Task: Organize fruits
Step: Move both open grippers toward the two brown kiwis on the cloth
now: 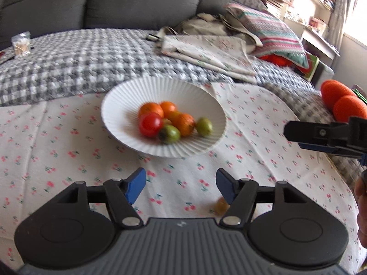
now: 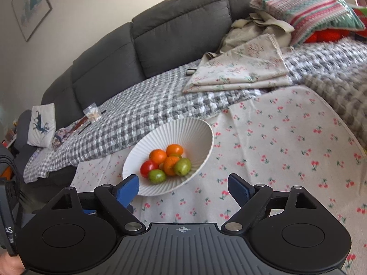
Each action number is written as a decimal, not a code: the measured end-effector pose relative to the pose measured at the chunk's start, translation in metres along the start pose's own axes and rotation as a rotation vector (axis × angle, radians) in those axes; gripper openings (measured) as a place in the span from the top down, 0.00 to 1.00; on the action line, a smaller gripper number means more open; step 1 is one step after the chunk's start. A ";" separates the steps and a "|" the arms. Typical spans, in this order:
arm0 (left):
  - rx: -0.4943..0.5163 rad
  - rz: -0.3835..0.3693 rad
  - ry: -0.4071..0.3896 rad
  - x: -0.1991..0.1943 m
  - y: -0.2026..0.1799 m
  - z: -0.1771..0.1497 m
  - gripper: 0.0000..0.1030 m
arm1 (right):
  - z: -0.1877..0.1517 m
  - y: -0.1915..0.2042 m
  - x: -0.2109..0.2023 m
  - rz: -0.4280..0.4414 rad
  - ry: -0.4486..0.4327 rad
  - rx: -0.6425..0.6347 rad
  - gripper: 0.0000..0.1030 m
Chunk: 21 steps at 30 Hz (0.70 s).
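Both tools gape empty before white bowl (image 2: 201, 135) holding mixed fruits (image 2: 168, 162).

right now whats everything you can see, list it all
bowl: one, white ribbed, on the cherry cloth
oranges: about three, orange, in the bowl
tomato: one, red, in the bowl
green fruits: two, green, in the bowl
small fruit: one, yellowish and blurred, on the cloth by the left tongs
cherry cloth: one, white with red cherries, under the bowl
blanket: one, grey-white check, behind
sofa: one, dark grey
pillow: one, striped
left tongs: open, empty
right tongs: open, empty
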<state>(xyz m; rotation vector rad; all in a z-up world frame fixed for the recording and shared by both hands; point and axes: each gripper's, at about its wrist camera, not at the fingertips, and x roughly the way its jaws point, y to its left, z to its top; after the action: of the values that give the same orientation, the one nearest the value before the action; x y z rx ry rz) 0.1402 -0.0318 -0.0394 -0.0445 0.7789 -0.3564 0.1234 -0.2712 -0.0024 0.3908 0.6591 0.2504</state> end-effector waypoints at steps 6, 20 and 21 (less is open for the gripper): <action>0.085 -0.061 0.056 0.012 -0.016 -0.011 0.35 | -0.006 -0.002 0.002 -0.022 0.027 0.000 0.16; 0.259 -0.118 0.119 0.029 -0.041 -0.032 0.35 | -0.017 -0.004 -0.003 -0.025 0.070 0.007 0.16; 0.273 -0.120 0.116 0.030 -0.044 -0.034 0.35 | -0.017 -0.004 -0.002 -0.027 0.072 0.005 0.16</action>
<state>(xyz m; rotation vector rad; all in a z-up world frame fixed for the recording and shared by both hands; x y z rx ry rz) 0.1236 -0.0798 -0.0766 0.1883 0.8380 -0.5803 0.1111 -0.2710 -0.0156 0.3789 0.7358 0.2380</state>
